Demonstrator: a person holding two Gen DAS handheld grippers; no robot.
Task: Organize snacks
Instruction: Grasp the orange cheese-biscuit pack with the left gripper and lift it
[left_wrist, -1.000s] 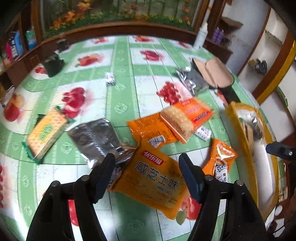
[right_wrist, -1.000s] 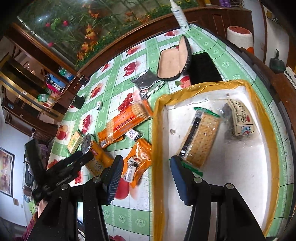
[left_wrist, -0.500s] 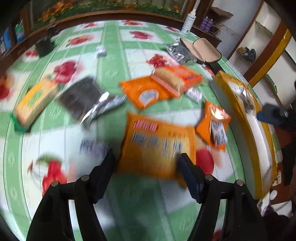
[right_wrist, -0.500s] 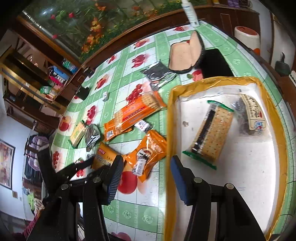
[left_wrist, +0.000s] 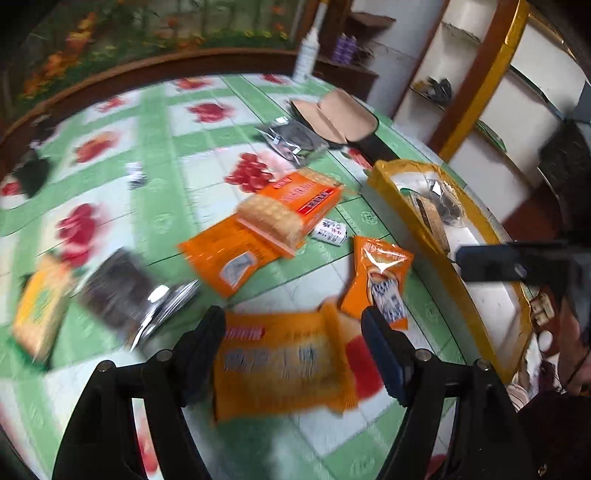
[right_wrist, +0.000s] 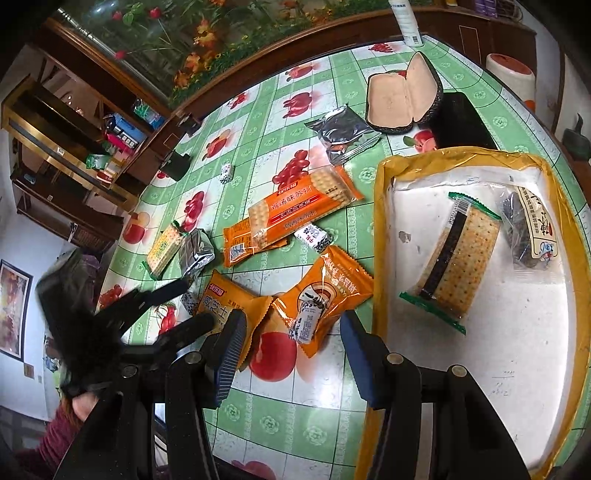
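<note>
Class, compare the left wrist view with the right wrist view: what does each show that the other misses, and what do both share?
Only the left wrist view shows the white shelving past the table.

Only the right wrist view shows the whole tray floor, the dark-seed packet's label and the red-lidded tub.

Both show the yellow-rimmed tray, the green-edged cracker pack in it, the orange cheese-cracker pack and the open glasses case.

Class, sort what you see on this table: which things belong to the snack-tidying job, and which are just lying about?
Job:
- yellow-rimmed white tray
- orange square biscuit packet
- orange pouch
- long orange cracker pack
- silver foil packet

Lying about:
- open tan glasses case
- white spray bottle
</note>
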